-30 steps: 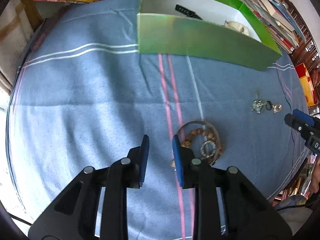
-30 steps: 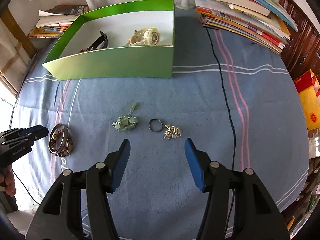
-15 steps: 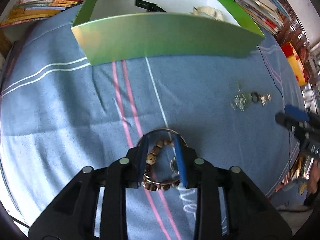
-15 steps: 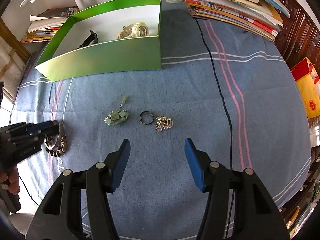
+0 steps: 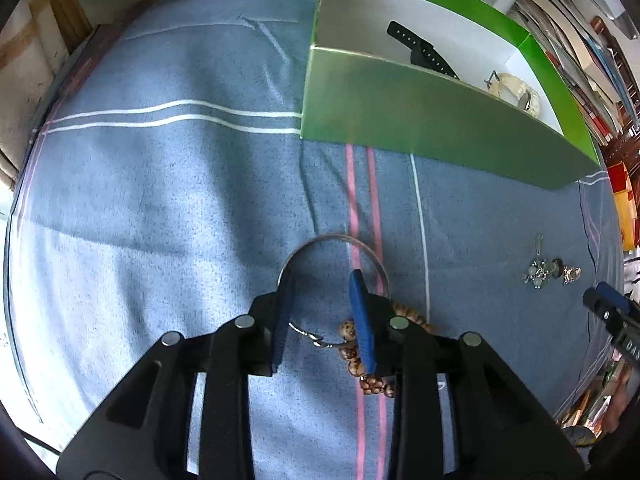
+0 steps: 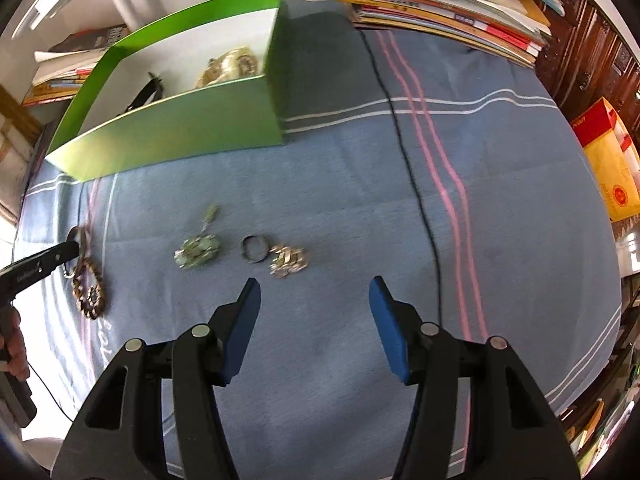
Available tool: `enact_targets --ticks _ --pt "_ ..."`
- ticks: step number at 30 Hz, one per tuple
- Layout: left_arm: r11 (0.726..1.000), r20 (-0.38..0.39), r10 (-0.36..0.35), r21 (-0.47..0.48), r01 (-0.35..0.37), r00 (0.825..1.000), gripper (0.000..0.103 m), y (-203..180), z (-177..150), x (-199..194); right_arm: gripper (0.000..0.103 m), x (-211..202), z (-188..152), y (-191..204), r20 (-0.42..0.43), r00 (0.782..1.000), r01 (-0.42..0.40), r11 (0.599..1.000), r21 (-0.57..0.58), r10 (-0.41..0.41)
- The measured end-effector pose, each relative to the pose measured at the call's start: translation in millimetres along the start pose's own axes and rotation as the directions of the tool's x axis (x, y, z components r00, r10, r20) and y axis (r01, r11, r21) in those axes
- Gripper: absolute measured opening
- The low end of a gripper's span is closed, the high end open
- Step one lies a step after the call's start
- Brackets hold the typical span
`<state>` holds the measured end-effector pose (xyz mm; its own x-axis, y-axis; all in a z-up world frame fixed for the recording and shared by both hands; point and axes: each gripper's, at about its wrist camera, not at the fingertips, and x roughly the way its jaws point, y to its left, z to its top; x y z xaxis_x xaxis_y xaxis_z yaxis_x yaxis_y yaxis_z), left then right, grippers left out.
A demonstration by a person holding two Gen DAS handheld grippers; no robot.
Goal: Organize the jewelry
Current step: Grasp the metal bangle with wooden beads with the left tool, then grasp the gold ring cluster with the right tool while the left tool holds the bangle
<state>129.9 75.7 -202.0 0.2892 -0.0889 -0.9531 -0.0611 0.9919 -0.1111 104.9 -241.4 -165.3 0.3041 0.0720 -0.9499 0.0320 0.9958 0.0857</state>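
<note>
My left gripper (image 5: 320,280) points down at the blue cloth, jaws a little apart. Its left finger stands at the left rim of a thin silver bangle (image 5: 332,237) and its right finger inside the ring; the pads press on nothing. A wooden bead bracelet (image 5: 354,344) lies at the right finger; in the right wrist view the bead bracelet (image 6: 90,292) trails below the left gripper (image 6: 70,250). My right gripper (image 6: 314,292) hangs open just short of a green stone ornament (image 6: 198,252), a dark ring (image 6: 254,249) and a pale metal cluster (image 6: 288,262).
A green box (image 6: 172,128) stands at the back, holding a cream watch (image 6: 230,66) and a black strap (image 6: 146,94). Book stacks (image 6: 440,12) line the far edge. A black cable (image 6: 412,168) runs down the cloth. A red and yellow box (image 6: 612,160) sits at the right.
The left gripper shifted over the bangle and its jaws spread a little; the beads once between its fingers now lie at the right finger. The right gripper drifted slightly, still open.
</note>
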Motion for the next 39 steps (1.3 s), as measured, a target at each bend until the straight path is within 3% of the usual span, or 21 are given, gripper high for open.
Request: enact_targets --ticks 5,7,10,14,16,19,21,23,32,35,36,37,39 --pt "1.000 0.005 -0.002 0.017 0.002 1.000 0.034 -9 1 2 0.056 7 2 7 -0.004 1.000 -0.010 0.999 -0.045 0.010" --pt "1.000 0.004 -0.011 0.025 0.011 1.000 0.041 -18 3 6 0.056 12 3 11 -0.014 1.000 -0.012 0.998 -0.058 0.012" --pt "0.999 0.003 -0.002 0.042 0.002 1.000 0.042 -31 9 12 0.056 20 4 16 -0.021 1.000 -0.005 0.997 -0.075 0.003" --pt "0.998 0.003 0.005 0.057 -0.005 1.000 0.041 -35 13 15 0.048 28 7 19 -0.033 0.999 -0.006 0.997 -0.082 0.003" --pt "0.999 0.006 0.005 0.054 -0.005 1.000 0.037 -34 15 15 0.047 31 6 20 -0.037 0.999 -0.009 0.996 -0.084 0.006" --pt "0.999 0.009 0.001 0.037 -0.002 1.000 0.006 -29 19 16 0.041 35 5 19 -0.045 0.999 -0.016 0.996 -0.084 0.012" --pt "1.000 0.001 -0.026 -0.002 0.026 1.000 0.001 -20 20 17 0.035 36 4 19 -0.040 0.999 -0.012 0.996 -0.089 0.009" --pt "0.999 0.006 -0.031 -0.017 0.031 1.000 0.001 -17 19 15 0.023 36 3 21 -0.033 0.999 -0.010 0.995 -0.097 0.007" --pt "0.998 0.061 -0.052 -0.032 0.054 0.997 0.001 -6 13 -12 0.022 22 5 24 0.014 1.000 -0.012 0.995 -0.102 0.014" --pt "0.999 0.047 -0.052 0.011 0.051 0.998 0.001 -9 15 -11 0.022 22 5 22 0.005 1.000 -0.012 0.995 -0.100 0.013" --pt "0.999 0.043 -0.046 0.030 0.045 0.998 0.007 -12 16 -9 0.022 22 4 22 0.001 1.000 -0.016 0.995 -0.097 0.016" --pt "0.998 0.041 -0.034 0.047 0.032 0.999 0.025 -15 18 -7 0.022 22 4 21 -0.002 1.000 -0.018 0.995 -0.096 0.018" --pt "0.997 0.061 -0.021 0.074 0.016 0.998 0.041 -19 21 -8 0.022 24 3 22 -0.012 1.000 -0.022 0.996 -0.090 0.021"
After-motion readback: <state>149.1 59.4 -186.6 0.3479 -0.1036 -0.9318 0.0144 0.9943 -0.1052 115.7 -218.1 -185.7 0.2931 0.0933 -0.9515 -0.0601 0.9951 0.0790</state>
